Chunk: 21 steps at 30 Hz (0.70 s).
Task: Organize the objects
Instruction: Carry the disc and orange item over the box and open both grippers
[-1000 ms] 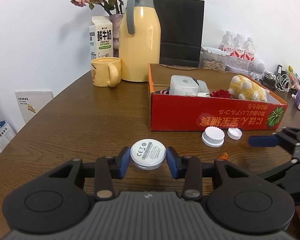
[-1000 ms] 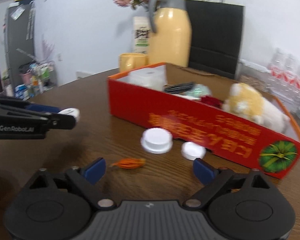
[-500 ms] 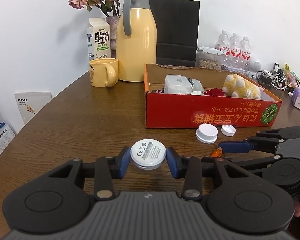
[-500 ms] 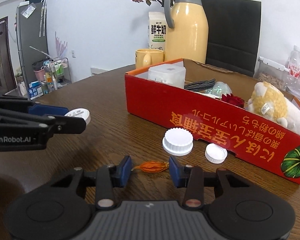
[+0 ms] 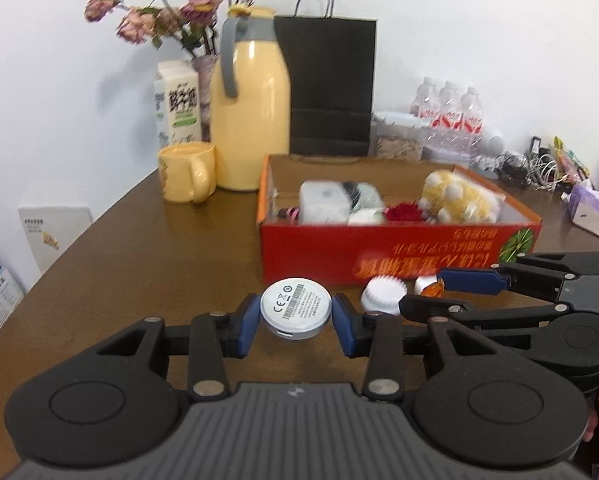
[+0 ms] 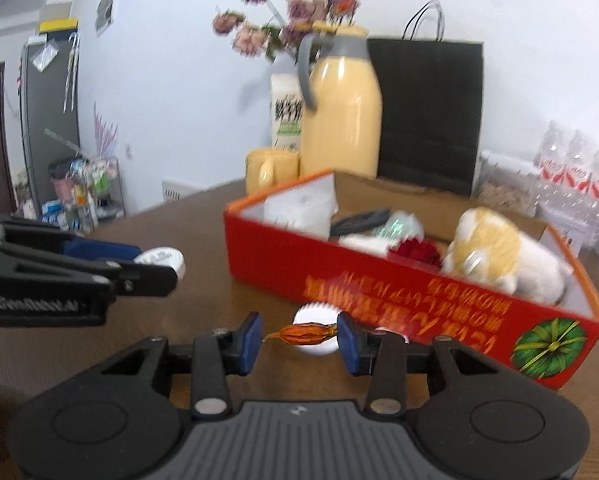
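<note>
My left gripper [image 5: 295,318] is shut on a white round puck [image 5: 296,307] with a printed label, held above the brown table. In the right wrist view that same puck [image 6: 161,259] shows at the left, between the left gripper's fingers. My right gripper [image 6: 299,334] is shut on a small orange dried flower [image 6: 305,333], lifted off the table; from the left wrist view the flower [image 5: 431,290] sits between the right gripper's fingers. The red cardboard box [image 5: 399,252] lies ahead with a plush toy [image 5: 457,198], a white case and a red rose inside.
Two white caps, a ribbed large one [image 5: 382,294] and a small one [image 5: 422,283], lie on the table before the box [image 6: 379,280]. Behind stand a yellow mug [image 5: 187,178], yellow thermos [image 5: 251,116], milk carton, flower vase, black paper bag [image 5: 331,88] and water bottles.
The right gripper closed on the orange flower and lifted it off the table. Both grippers have risen slightly; the left keeps its hold on the puck.
</note>
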Tool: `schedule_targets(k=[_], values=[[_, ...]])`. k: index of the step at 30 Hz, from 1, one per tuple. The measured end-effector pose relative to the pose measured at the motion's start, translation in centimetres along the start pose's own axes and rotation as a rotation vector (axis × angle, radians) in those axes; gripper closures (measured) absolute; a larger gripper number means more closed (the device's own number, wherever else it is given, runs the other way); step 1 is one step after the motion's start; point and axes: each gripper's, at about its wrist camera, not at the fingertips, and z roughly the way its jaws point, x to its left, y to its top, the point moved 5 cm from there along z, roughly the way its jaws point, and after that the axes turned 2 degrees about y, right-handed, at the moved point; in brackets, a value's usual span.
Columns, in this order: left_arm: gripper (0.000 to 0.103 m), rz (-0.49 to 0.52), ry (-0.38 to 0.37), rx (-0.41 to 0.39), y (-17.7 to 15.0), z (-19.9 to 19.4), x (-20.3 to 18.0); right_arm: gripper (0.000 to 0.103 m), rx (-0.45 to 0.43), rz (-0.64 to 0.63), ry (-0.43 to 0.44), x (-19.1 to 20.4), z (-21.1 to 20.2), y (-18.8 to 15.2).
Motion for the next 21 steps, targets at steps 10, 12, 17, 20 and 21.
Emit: schedule_targets(k=[10, 12, 17, 20, 21], values=[[0.063, 0.018, -0.062, -0.096, 5.2, 2.0, -3.2, 0.064, -0.118, 0.030, -0.085, -3.9, -1.1, 4.3], [0.063, 0.016, -0.069, -0.110, 6.2, 2.8, -3.6, 0.063, -0.131, 0.026, -0.109, -4.7, -0.6, 5.3], [0.063, -0.009, -0.074, -0.141, 9.0, 5.3, -4.1, 0.064, -0.153, 0.038, -0.172, -6.9, 1.5, 7.6], [0.063, -0.019, -0.076, -0.150, 10.5, 7.1, -4.3, 0.064, -0.153, 0.061, -0.190, -8.3, 3.1, 8.5], [0.063, -0.022, -0.073, -0.153, 11.0, 7.9, -4.4, 0.064, -0.152, 0.068, -0.198, -8.7, 3.6, 8.6]])
